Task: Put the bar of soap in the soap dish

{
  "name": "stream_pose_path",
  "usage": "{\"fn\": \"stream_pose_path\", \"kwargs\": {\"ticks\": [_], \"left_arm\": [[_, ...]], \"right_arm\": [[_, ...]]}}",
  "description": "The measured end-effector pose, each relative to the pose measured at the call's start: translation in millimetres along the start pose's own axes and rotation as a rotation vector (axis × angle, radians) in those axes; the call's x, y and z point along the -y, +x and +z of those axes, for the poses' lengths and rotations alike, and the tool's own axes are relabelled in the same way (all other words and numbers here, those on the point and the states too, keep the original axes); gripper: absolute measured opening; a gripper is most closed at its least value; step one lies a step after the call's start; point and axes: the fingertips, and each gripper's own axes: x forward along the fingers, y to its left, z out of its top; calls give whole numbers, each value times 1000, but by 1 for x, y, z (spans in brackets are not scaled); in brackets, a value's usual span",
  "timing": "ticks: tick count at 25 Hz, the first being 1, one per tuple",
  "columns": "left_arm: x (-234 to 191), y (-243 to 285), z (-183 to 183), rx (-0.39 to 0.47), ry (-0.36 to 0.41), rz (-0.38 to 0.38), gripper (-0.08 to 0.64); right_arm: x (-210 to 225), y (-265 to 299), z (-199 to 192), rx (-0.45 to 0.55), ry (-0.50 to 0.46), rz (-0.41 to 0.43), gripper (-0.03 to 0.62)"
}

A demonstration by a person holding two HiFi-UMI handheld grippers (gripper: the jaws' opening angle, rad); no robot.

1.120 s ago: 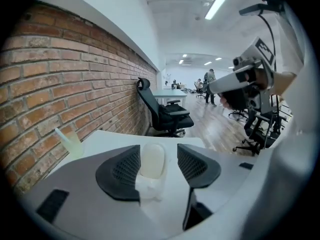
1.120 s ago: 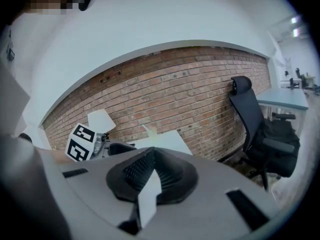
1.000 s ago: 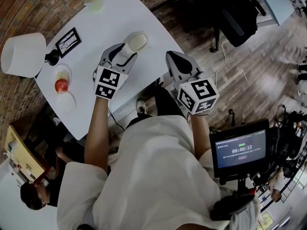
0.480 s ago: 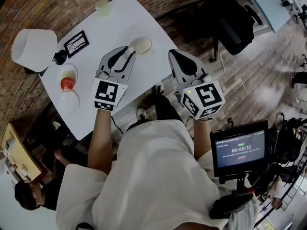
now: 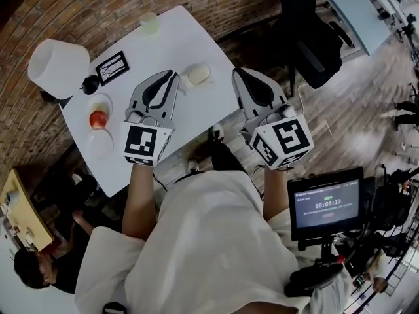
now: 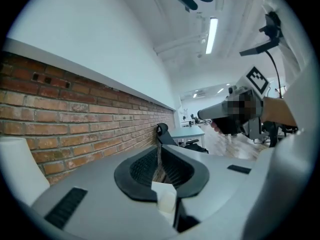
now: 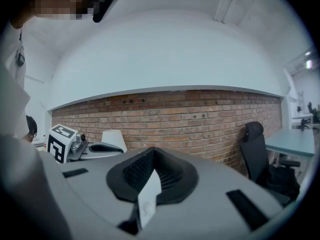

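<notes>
The cream bar of soap (image 5: 198, 74) lies in a white soap dish (image 5: 188, 82) near the table's right edge. My left gripper (image 5: 171, 75) hangs just left of the dish, apart from it and lifted off the table. Its jaws have just been closing with nothing between them; the left gripper view shows the pads (image 6: 167, 170) meeting, shut and empty. My right gripper (image 5: 237, 72) is off the table's right edge, over the floor. In the right gripper view its jaws also meet with nothing in them. Both point level at a brick wall (image 7: 190, 121).
On the white table (image 5: 170, 38) stand a white lampshade (image 5: 57, 67), a small picture frame (image 5: 112, 67), a red apple (image 5: 98, 118) on a plate and a pale cup (image 5: 150, 22). A black office chair (image 5: 308, 38) is at the right, a monitor (image 5: 327, 205) below.
Both grippers have risen away from the table. The left jaws, open around the soap a second ago, have let go of it and shut. The soap stays in the dish.
</notes>
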Motion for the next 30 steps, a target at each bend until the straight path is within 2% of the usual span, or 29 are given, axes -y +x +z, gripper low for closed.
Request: {"fn": "stream_pose_path", "kwargs": {"ticks": [8, 17, 30], "left_arm": [[-15, -16, 36, 70, 23, 52, 8], [-10, -26, 72, 135, 64, 31, 8], [-10, -30, 87, 160, 69, 15, 8]], "right_arm": [[-8, -4, 27, 49, -46, -8, 3], [-14, -8, 51, 83, -99, -27, 3], [-16, -3, 60, 89, -120, -45, 3]]}}
